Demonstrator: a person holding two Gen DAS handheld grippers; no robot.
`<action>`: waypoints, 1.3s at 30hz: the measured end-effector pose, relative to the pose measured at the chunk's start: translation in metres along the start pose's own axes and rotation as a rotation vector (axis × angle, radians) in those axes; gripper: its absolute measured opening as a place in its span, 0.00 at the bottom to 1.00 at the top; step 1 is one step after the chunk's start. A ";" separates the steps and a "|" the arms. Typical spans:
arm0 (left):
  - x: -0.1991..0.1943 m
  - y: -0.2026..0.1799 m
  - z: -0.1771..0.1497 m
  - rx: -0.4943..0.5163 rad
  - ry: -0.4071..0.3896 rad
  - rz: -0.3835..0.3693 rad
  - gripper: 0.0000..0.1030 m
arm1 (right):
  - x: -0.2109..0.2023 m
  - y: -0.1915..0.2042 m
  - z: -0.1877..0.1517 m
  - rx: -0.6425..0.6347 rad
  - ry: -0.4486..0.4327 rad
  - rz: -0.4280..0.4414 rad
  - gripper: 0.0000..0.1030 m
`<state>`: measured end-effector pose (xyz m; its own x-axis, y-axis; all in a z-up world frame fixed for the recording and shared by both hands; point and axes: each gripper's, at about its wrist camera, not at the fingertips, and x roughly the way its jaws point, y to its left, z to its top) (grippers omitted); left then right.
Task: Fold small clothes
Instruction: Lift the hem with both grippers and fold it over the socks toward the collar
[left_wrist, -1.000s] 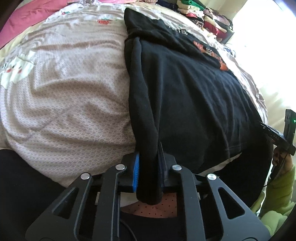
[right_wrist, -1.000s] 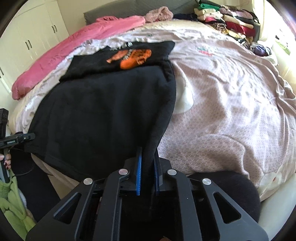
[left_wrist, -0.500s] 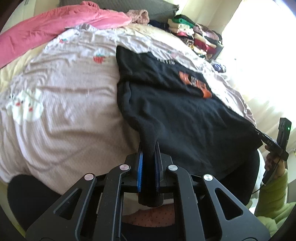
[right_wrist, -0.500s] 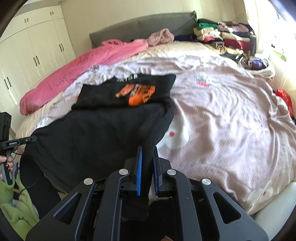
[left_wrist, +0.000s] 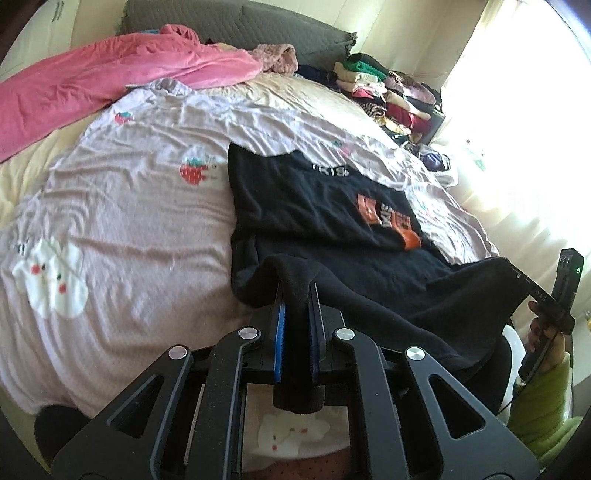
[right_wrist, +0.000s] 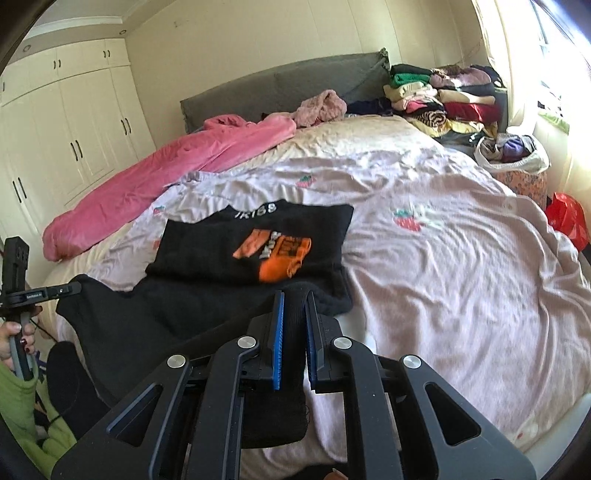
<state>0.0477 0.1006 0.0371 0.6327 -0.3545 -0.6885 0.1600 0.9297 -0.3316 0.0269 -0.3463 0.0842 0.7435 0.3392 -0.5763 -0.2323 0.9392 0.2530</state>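
A black sweatshirt (left_wrist: 317, 206) (right_wrist: 236, 240) with an orange print lies on the pale pink bed cover, its far part flat and its near hem lifted off the bed. My left gripper (left_wrist: 295, 295) is shut on one near corner of that hem; a fold of black cloth fills the gap between its blue pads. The right gripper (right_wrist: 293, 299) is shut on the other near corner, cloth hanging down behind its pads. Each view shows the opposite gripper at its edge: the right gripper (left_wrist: 554, 295), the left gripper (right_wrist: 22, 288), held by a hand in a green sleeve.
A pink blanket (right_wrist: 166, 177) lies along the bed's far left side. Stacked folded clothes (right_wrist: 443, 99) sit at the head end by the bright window. A grey headboard (right_wrist: 280, 85) and white wardrobes (right_wrist: 74, 133) stand behind. A red bag (right_wrist: 567, 221) is at the bed's right.
Both grippers have risen with the hem in them, lifting the sweatshirt's near part off the bed. More of the bed, the headboard and the room has come into view.
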 end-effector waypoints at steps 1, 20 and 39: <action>0.001 -0.001 0.003 0.004 -0.005 0.001 0.04 | 0.002 0.001 0.005 -0.001 -0.006 -0.001 0.09; 0.038 0.013 0.059 -0.042 -0.092 0.016 0.04 | 0.057 -0.018 0.069 0.046 -0.030 -0.061 0.09; 0.097 0.041 0.105 -0.136 -0.136 0.088 0.04 | 0.141 -0.049 0.098 0.113 0.046 -0.164 0.09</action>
<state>0.1949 0.1153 0.0244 0.7379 -0.2471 -0.6280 0.0020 0.9313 -0.3642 0.2046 -0.3499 0.0661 0.7355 0.1867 -0.6513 -0.0366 0.9708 0.2369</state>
